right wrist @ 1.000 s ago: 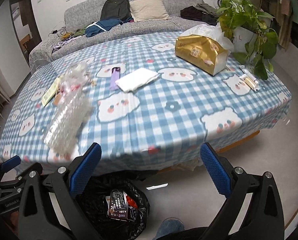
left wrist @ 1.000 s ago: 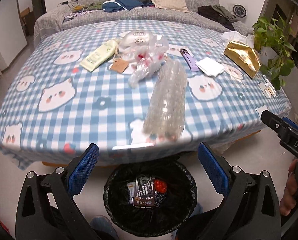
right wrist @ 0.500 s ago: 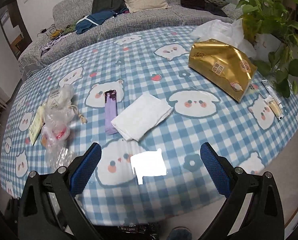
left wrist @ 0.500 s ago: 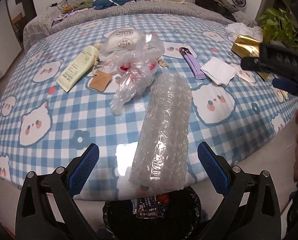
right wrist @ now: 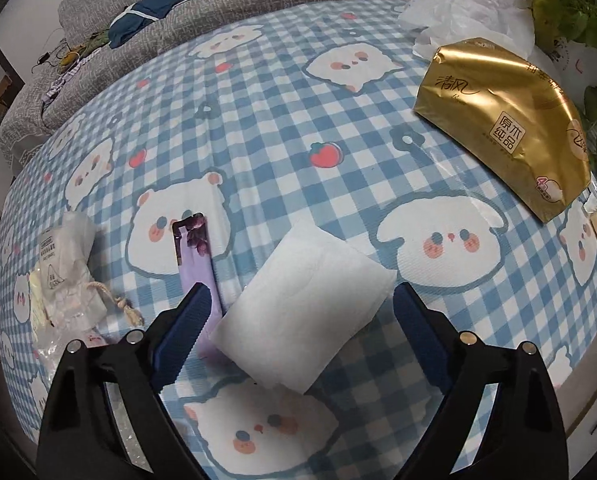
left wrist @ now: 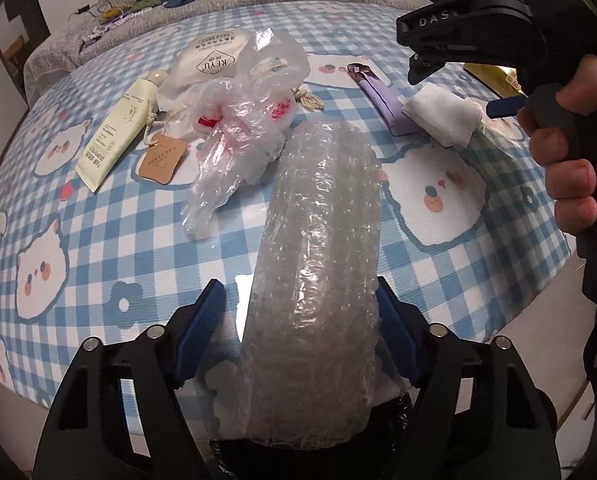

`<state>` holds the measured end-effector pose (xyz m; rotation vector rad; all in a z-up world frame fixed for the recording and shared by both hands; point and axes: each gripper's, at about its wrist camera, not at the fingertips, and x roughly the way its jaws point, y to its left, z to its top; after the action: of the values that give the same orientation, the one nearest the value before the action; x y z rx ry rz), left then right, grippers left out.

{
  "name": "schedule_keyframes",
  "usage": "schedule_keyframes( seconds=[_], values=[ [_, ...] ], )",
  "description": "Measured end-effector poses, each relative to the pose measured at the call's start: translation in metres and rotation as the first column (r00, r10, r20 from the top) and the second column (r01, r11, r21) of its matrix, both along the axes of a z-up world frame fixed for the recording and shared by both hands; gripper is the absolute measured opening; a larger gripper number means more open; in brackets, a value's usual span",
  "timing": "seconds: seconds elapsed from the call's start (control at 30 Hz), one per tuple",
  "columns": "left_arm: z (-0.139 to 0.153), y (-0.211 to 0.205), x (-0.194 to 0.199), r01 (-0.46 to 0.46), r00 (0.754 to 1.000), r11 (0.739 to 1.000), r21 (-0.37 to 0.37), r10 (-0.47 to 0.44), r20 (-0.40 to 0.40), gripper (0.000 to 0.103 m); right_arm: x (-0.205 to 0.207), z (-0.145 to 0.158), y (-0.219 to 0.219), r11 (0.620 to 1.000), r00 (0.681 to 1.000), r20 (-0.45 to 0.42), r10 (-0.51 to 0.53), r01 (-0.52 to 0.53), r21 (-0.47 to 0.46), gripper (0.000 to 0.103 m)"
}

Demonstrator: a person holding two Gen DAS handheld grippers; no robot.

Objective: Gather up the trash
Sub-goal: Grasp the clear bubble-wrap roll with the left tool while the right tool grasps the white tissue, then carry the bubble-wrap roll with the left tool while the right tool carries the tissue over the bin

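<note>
L gripper (left wrist: 298,332) has its pads either side of the near end of a bubble-wrap roll (left wrist: 322,240) at table (left wrist: 98,240) edge, 6 o'clock in L wrist view. R pad looks to touch the roll; L pad shows a small gap, so fingers are part-closed around it but no firm squeeze is visible. The roll runs twd 12 o'clock, near end overhanging the edge above a dark bin bag (left wrist: 382,432), barely visible underneath.

R gripper (right wrist: 298,320) has fingers wide apart, holding nothing, straddling a white folded tissue (right wrist: 302,312) at 6 o'clock in R wrist view. A purple wrapper (right wrist: 196,264) lies just beside the tissue at 9 o'clock, partly under the L pad.

Other trash: a crumpled clear plastic bag (left wrist: 238,132) at 11 o'clock of the roll, touching its far end; a cream tube (left wrist: 114,132) and brown tag (left wrist: 162,158) farther at 10 o'clock. A gold tissue pack (right wrist: 506,124) sits at 2 o'clock, prob not trash.

Risks, as judgement:
- Roll is soft and slick; a light pinch at one end could let it sag, slide out, or miss the bin.
- Lifting it may drag the plastic bag along.
- R fingers could close on the purple wrapper w/ the tissue, or just pinch the top ply.
- The two grippers are close; they may collide.
</note>
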<state>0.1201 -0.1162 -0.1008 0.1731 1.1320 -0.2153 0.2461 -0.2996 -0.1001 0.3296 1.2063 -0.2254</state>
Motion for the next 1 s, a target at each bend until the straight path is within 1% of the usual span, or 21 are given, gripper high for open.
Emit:
schedule_keyframes(
  seconds=[0.03, 0.1, 0.13, 0.2, 0.27, 0.3, 0.37, 0.4, 0.47, 0.5, 0.53, 0.57, 0.67, 1.0],
  values=[
    [0.0, -0.002, 0.0, 0.004, 1.0, 1.0, 0.007, -0.004, 0.004, 0.062, 0.0, -0.002, 0.001, 1.0, 1.0, -0.007, -0.001, 0.001, -0.004, 0.084],
    [0.002, -0.004, 0.0, 0.009, 1.0, 1.0, 0.012, -0.009, 0.005, 0.05, 0.004, -0.009, 0.002, 1.0, 1.0, -0.031, -0.001, 0.001, -0.01, 0.078],
    [0.002, -0.004, 0.0, 0.01, 1.0, 1.0, 0.008, -0.01, 0.0, 0.048, 0.005, -0.012, 0.002, 1.0, 0.999, -0.042, -0.002, 0.002, -0.006, 0.073],
    [0.003, -0.003, 0.001, 0.006, 1.0, 1.0, -0.002, -0.006, -0.008, 0.039, 0.005, -0.016, 0.001, 1.0, 0.999, -0.052, -0.009, 0.009, 0.0, 0.071],
    [0.004, -0.001, 0.001, -0.001, 1.0, 1.0, -0.015, 0.001, -0.013, 0.033, 0.004, -0.015, 0.002, 1.0, 0.999, -0.05, -0.012, 0.011, -0.016, 0.062],
    [0.005, 0.0, 0.001, -0.006, 1.0, 1.0, -0.021, 0.005, -0.014, 0.031, 0.003, -0.015, 0.002, 1.0, 0.999, -0.047, -0.011, 0.01, -0.022, 0.06],
    [0.005, 0.0, 0.001, -0.008, 1.0, 1.0, -0.024, 0.008, -0.01, 0.029, 0.001, -0.013, 0.003, 0.999, 0.999, -0.044, -0.008, 0.006, -0.032, 0.047],
    [0.005, 0.001, 0.001, -0.009, 1.0, 1.0, -0.024, 0.009, -0.008, 0.029, 0.001, -0.013, 0.003, 0.999, 0.999, -0.045, -0.004, 0.003, -0.033, 0.044],
    [0.005, 0.0, 0.0, -0.011, 1.0, 1.0, -0.026, 0.011, -0.006, 0.029, 0.001, -0.011, 0.003, 1.0, 0.999, -0.042, 0.004, -0.005, -0.026, 0.027],
    [0.005, 0.0, -0.001, -0.012, 1.0, 1.0, -0.027, 0.011, -0.006, 0.028, 0.001, -0.011, 0.003, 1.0, 0.999, -0.043, 0.005, -0.006, -0.028, 0.024],
    [0.005, 0.0, -0.002, -0.012, 1.0, 1.0, -0.028, 0.012, -0.006, 0.028, 0.0, -0.011, 0.002, 1.0, 0.999, -0.042, 0.006, -0.008, -0.029, 0.017],
    [0.005, 0.001, -0.003, -0.013, 1.0, 0.999, -0.03, 0.013, -0.006, 0.028, -0.001, -0.011, 0.002, 1.0, 0.999, -0.04, 0.007, -0.008, -0.024, 0.012],
    [0.005, 0.002, -0.004, -0.016, 1.0, 0.999, -0.03, 0.016, -0.006, 0.027, -0.003, -0.01, 0.002, 1.0, 0.999, -0.034, 0.016, -0.017, -0.016, 0.009],
    [0.012, 0.01, -0.009, -0.023, 1.0, 0.999, -0.033, 0.023, 0.003, 0.023, -0.016, -0.003, 0.006, 0.998, 0.998, -0.012, 0.054, -0.054, -0.04, 0.008]
  ],
)
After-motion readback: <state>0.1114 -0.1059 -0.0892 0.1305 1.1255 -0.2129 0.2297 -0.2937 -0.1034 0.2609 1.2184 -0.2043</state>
